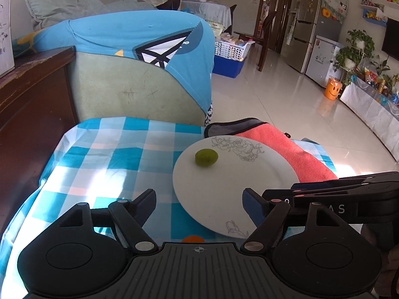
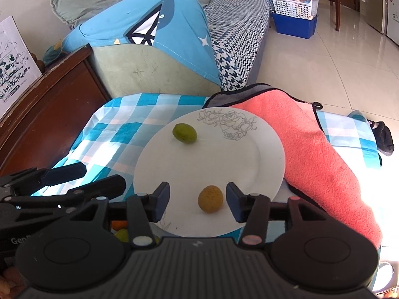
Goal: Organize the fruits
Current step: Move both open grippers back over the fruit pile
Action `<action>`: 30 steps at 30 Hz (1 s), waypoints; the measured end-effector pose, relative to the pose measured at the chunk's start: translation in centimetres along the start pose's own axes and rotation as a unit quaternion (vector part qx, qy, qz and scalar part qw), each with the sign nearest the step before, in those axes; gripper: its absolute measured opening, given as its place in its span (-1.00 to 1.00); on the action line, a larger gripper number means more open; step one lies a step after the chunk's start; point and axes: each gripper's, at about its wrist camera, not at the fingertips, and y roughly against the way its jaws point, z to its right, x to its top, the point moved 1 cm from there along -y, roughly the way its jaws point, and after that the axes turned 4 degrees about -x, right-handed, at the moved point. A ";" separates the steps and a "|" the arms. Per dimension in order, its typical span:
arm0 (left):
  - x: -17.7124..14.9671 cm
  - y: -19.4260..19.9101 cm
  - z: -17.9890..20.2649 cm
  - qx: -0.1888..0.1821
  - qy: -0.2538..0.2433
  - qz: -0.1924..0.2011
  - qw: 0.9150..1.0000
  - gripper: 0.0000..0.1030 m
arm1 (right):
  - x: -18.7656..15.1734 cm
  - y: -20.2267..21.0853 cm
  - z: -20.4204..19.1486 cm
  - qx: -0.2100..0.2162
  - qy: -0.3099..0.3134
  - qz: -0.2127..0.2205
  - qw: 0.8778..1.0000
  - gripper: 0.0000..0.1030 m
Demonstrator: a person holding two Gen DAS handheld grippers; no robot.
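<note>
Right hand-held gripper [image 2: 198, 201]: jaws apart, yellow-orange small round fruit [image 2: 210, 198] loose between them on white flower-patterned plate [image 2: 269, 154] | left hand-held gripper [image 1: 199, 205]: apart, empty | green fruit [image 2: 184, 133] farther on plate | fruits light, smooth, probably roll; grip sides gently

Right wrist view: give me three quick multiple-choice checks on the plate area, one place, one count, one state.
1. Where does the yellow oval fruit lie?
A. on the pink towel
B. on the white round plate
C. on the checked cloth

2. How many fruits lie on the plate?
A. one
B. two
C. four

3. The right tool is:
A. open, pads clear of the fruit
B. clamped on the fruit
C. shut, empty

Key: B, it rests near the plate's near rim; B, it and the green oval fruit; A, gaps show on both sides.
</note>
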 end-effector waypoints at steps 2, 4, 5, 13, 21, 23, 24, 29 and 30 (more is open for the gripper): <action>-0.2 0.5 -0.2 0.010 -0.003 -0.001 1.000 0.52 | -0.2 0.5 -0.3 0.003 0.002 0.001 1.000 0.02; -0.4 1.1 -0.4 0.012 0.000 0.000 1.000 0.52 | -0.4 0.9 -0.6 0.003 0.007 0.001 1.000 0.08; -0.6 1.5 -0.5 0.012 0.001 0.002 1.000 0.52 | -0.5 1.1 -0.7 0.002 0.010 0.004 1.000 0.10; -2.3 4.0 -0.6 0.012 -0.007 -0.001 1.000 0.60 | -2.0 2.7 -1.7 0.015 0.011 0.009 1.000 0.13; -4.2 6.0 -1.0 0.024 -0.006 -0.010 1.000 0.61 | -4.8 3.9 -3.1 0.026 0.034 -0.002 0.999 0.14; -4.7 6.4 -1.1 0.029 -0.008 -0.013 0.999 0.61 | -5.6 4.2 -3.5 0.027 0.041 -0.004 0.999 0.14; -4.9 6.6 -1.1 0.031 -0.008 -0.013 0.999 0.61 | -6.0 4.4 -3.6 0.028 0.044 -0.005 0.999 0.14; -6.0 7.6 -1.5 0.037 -0.001 -0.024 0.999 0.61 | -7.7 4.9 -4.2 0.032 0.054 -0.015 0.998 0.14; -6.2 7.6 -1.6 0.040 0.001 -0.027 0.999 0.61 | -8.0 5.0 -4.3 0.033 0.055 -0.017 0.998 0.14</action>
